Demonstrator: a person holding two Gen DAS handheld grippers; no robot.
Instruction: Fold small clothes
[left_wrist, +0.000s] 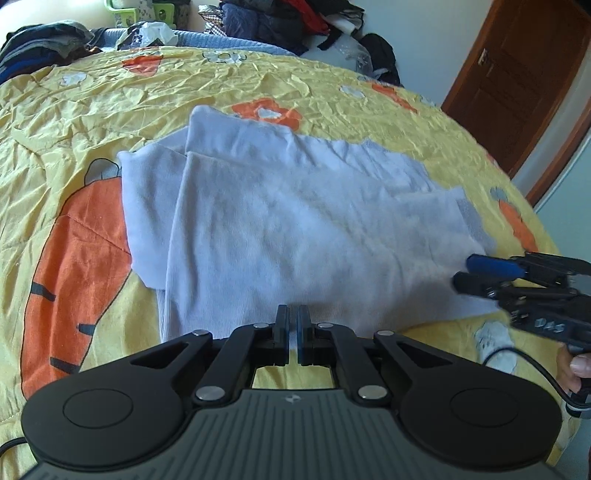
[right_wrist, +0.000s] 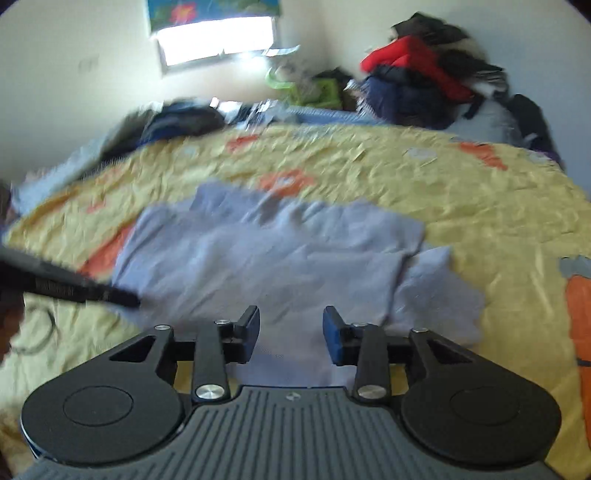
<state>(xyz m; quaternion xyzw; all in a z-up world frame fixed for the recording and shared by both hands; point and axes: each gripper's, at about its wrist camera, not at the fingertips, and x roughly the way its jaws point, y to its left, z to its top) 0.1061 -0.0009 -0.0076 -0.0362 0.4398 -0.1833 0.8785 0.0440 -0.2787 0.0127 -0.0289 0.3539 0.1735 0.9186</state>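
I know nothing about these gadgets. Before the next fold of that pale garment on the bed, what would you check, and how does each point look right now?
1. Left tool clamped on the near hem of the pale garment: looks ok, jaws shut with cloth between them.
2. Right tool ready to grab: ok, jaws apart, nothing pinched, near edge of the garment under them.
3. Garment lying flat: not ok, sleeve layers overlap and the right corner sticks out.
4. Space on the yellow bedspread around the garment: ok.
5. Clothes pile out of the way: ok, at the far end.
6. Sharp view from the right tool: not ok, blurred.
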